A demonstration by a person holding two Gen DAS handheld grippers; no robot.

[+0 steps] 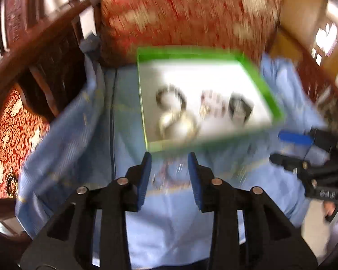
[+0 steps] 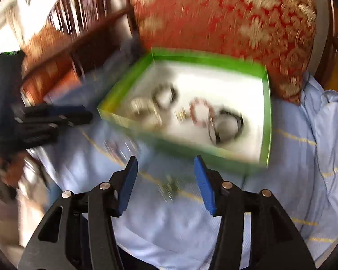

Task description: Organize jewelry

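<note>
Green box (image 2: 267, 112), white floor, on blue cloth (image 2: 169, 225), far side against red cushion (image 2: 225, 18). Inside: several bracelets, blurred: dark ring (image 2: 165, 95), pale beaded one (image 2: 144, 110), red-white one (image 2: 201, 112), dark band (image 2: 228, 124) toward right. Loose jewelry (image 2: 169, 187) on cloth near box, probably chain or beads. Left tongs (image 1: 169, 157) spread slightly, nothing between. Right tongs (image 2: 166, 160) spread wider, empty, over loose piece. Wooden chair frame (image 1: 40, 51) far left.
</note>
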